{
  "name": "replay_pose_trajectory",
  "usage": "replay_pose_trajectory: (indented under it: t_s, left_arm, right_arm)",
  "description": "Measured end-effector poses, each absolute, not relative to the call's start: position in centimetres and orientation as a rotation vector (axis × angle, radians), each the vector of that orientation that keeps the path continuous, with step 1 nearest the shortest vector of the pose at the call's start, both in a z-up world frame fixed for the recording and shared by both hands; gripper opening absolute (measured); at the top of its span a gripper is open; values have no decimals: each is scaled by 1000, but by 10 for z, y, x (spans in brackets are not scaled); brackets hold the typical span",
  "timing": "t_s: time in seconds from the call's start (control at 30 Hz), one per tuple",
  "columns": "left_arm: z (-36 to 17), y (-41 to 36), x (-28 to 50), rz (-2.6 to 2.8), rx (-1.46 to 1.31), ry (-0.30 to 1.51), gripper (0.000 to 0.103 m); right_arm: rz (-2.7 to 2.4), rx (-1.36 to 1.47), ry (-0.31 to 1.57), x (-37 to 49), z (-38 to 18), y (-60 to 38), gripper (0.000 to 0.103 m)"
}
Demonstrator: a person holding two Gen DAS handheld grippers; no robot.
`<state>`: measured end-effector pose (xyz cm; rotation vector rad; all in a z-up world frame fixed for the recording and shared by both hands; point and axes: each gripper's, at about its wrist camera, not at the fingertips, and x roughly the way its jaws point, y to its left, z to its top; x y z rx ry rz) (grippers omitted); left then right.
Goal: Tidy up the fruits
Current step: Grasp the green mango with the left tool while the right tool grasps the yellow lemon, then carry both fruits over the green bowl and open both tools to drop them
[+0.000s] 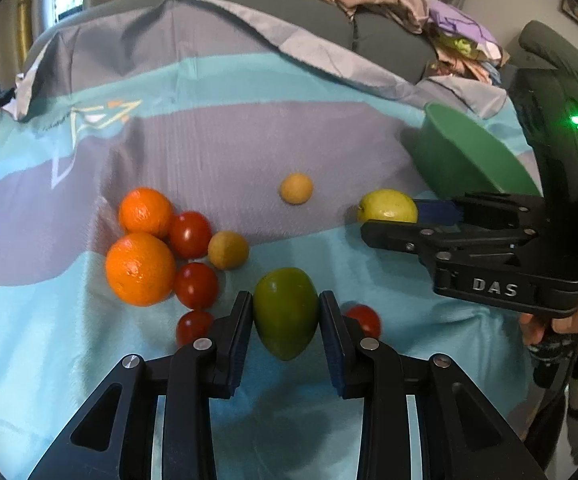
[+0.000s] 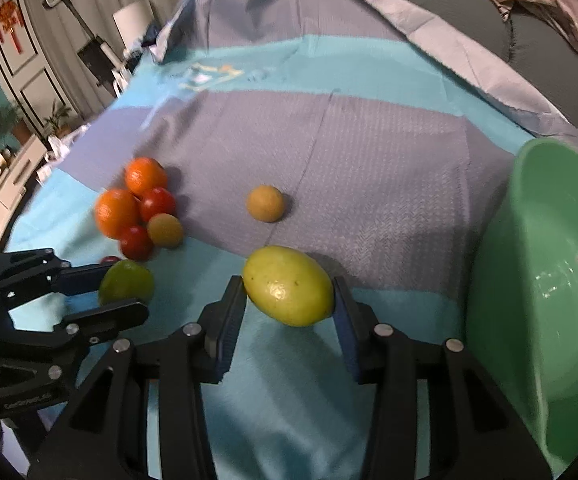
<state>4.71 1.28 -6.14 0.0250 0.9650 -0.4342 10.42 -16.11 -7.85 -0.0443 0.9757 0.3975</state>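
Right wrist view, green bowl [image 2: 549,280] empty, right tongs [image 2: 289,292] gripping yellow lemon [image 2: 289,286] — left tongs [image 1: 286,312] gripping green lime [image 1: 286,312]

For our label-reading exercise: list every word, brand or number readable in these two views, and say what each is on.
"DAS": raised letters on the black right claw's body.
Embossed word on the black left claw's body: too blurred.
Small print beside the logo on the teal-and-grey striped cloth: too small.
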Motion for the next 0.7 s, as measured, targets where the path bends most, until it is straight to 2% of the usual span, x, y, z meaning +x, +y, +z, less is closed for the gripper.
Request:
replay_pose_trajectory:
  t_s: [0.23,0.7]
  left_arm:
    - [-37,3,34,-439,61,905,34]
    - [3,-73,43,-579,126,798,34]
  right_arm:
    - [388,18,883,73,-49,-181,43]
    - [221,118,719,32,-4,-268,44]
